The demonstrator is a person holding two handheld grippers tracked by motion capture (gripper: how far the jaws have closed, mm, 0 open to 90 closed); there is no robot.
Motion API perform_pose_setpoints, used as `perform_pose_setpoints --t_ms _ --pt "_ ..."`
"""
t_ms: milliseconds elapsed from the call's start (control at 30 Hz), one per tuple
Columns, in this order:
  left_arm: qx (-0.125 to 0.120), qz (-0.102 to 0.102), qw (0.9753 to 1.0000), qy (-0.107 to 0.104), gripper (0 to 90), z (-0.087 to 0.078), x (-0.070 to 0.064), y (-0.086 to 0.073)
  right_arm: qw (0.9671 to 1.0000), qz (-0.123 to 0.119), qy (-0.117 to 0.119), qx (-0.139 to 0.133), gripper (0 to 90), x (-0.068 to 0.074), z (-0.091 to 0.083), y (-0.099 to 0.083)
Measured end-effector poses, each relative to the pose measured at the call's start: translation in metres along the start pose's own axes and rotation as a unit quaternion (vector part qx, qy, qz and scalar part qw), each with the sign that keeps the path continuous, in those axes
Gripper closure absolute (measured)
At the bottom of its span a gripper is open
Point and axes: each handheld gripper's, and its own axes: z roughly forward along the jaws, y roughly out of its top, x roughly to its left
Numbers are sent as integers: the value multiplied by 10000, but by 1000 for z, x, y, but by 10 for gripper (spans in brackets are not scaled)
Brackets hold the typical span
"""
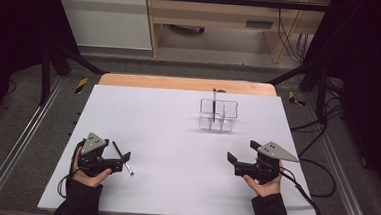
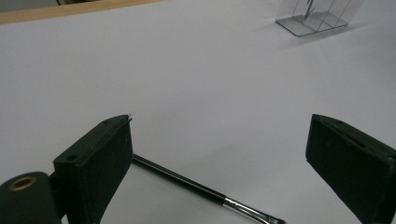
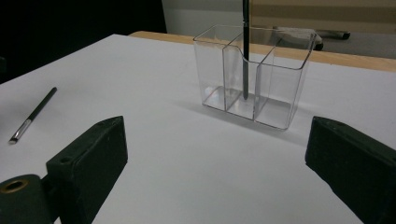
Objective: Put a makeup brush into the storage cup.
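Note:
A thin black brush with a silver ferrule (image 1: 122, 158) lies flat on the white table (image 1: 176, 136) at the front left. My left gripper (image 1: 117, 152) stands open over it, and the brush (image 2: 187, 182) runs across low between its jaws, touching neither. A clear plastic organizer (image 1: 218, 114) with several compartments stands at the back right of centre, with a second black brush (image 1: 214, 101) upright in it. My right gripper (image 1: 243, 151) is open and holds nothing at the front right, facing the organizer (image 3: 254, 74) and its upright brush (image 3: 245, 56). The lying brush (image 3: 35, 114) shows far left.
The white table has a wooden strip (image 1: 187, 84) along its far edge. Black frame rails and cables (image 1: 322, 125) run along both sides on the floor. A wide bare stretch of white surface lies between the two grippers and in front of the organizer (image 2: 313, 18).

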Motion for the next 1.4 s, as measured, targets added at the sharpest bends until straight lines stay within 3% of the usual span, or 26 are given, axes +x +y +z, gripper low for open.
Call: perform_pose_setpoints --t_ms 367,600,867,1400 --pt "313 -151 9991 234 63 7 9 -8 9999 -56 115 -31 107 3 -1 1" --pt "572 -109 9977 343 63 19 7 -13 9998 -163 106 -6 119 5 -1 2" --pt "732 -106 9965 397 63 26 7 -17 9996 -292 66 1 106 6 -3 3" --pt "1006 -170 9940 393 139 34 2 -21 9997 -225 -98 -24 43 5 -4 4"
